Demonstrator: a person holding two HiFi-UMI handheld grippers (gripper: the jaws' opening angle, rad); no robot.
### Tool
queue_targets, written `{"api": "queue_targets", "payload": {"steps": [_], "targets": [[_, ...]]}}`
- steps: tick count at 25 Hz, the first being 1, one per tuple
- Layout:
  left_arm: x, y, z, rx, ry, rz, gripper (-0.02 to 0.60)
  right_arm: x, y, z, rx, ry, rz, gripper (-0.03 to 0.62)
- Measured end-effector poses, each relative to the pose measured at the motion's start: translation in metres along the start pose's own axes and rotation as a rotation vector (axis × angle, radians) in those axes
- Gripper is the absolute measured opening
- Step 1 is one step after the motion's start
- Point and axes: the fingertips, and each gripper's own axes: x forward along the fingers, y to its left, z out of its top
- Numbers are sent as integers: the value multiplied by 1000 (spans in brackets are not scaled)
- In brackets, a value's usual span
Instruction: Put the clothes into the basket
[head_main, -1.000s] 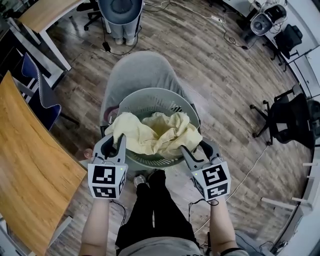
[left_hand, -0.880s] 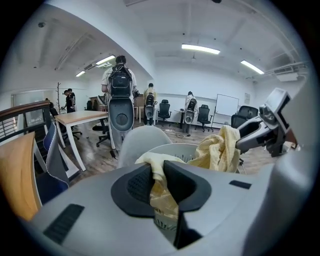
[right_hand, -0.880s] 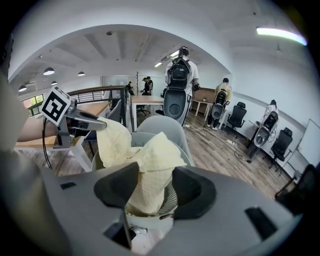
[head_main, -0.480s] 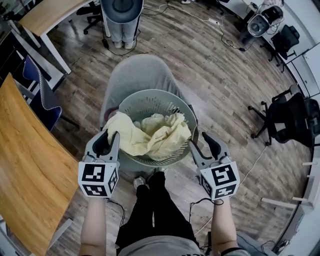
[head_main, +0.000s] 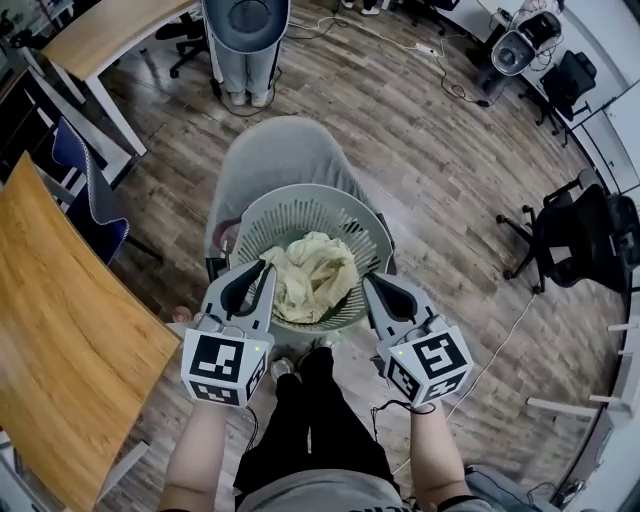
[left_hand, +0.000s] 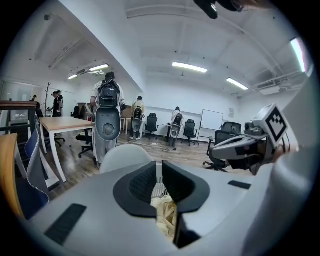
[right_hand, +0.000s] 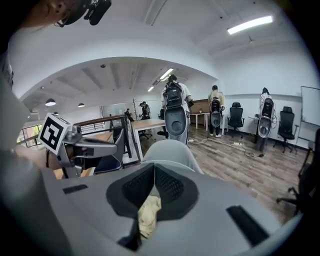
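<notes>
Head view: a crumpled yellow cloth (head_main: 312, 278) lies in the round slotted basket (head_main: 300, 203) on a grey chair (head_main: 275, 150); the left gripper (head_main: 262, 272) and right gripper (head_main: 372, 285) hang at its near rim. Left gripper view: fingers (left_hand: 142, 182) just closing, a slit apart, gripping nothing. Right gripper view: fingers (right_hand: 170, 187) closed, empty.

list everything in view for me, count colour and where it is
basket: one, grey, centre, by the chair
cloth: one, pale yellow, inside the basket
chair: one, grey, behind the basket
wooden table: one, light brown, left
blue chair: one, blue, beside that table
office chairs: at least two, black, right
left hand-held gripper: one, grey, over near rim, jaws have just been closing, narrow gap, nothing between
right hand-held gripper: one, grey, over near rim, shut, empty
</notes>
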Motion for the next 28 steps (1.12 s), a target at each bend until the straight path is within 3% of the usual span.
{"api": "queue_targets", "payload": {"steps": [13, 22, 28], "targets": [[-21, -44, 25, 17, -24, -103, 14, -20, 41, 32, 77, -100, 146, 11], [-50, -75, 59, 57, -96, -182, 14, -42, 69, 65, 38, -177, 190, 9], [-66, -91, 79, 73, -137, -196, 14, -59, 81, 80, 17, -222, 213, 9]]}}
